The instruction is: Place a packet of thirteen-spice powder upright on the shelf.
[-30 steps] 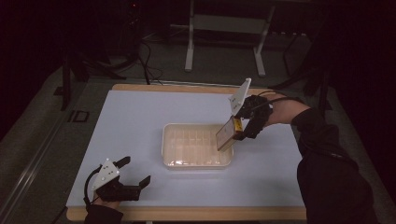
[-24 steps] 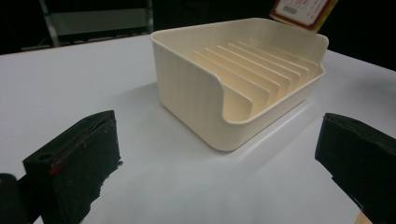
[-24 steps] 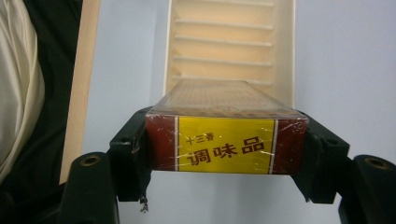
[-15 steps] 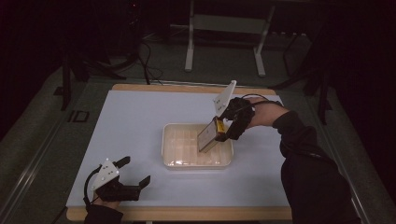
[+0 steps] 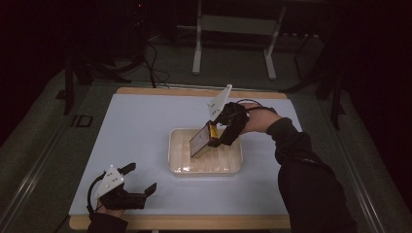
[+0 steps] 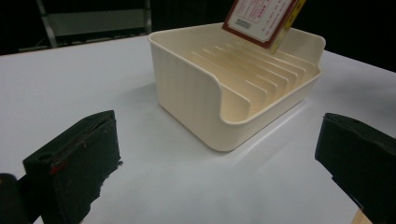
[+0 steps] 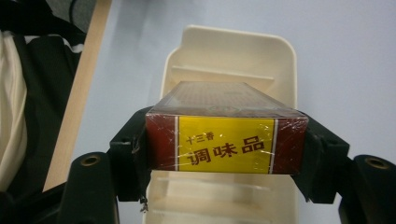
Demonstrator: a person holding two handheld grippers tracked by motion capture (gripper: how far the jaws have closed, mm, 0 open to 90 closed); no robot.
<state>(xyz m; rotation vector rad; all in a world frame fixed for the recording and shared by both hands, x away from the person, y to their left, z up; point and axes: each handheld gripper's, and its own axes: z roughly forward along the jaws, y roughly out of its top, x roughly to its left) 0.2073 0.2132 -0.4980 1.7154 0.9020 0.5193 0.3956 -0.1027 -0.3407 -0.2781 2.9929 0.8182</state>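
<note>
- Where the high view's lower left shows the table [image 5: 145, 121] edge, the left gripper [image 5: 138, 180] rests with its jaws spread wide, nothing between them.
- Mid-frame, a cream ribbed tray [image 5: 180, 162] sits on the white tabletop.
- Over the tray's upper part, the right gripper [image 5: 214, 138] pinches a red-and-yellow box [image 5: 201, 140], tilted, its lower corner dipping into the tray.
- Beyond the table, dark floor and a metal stand [image 5: 233, 29] fill the upper frame.
</note>
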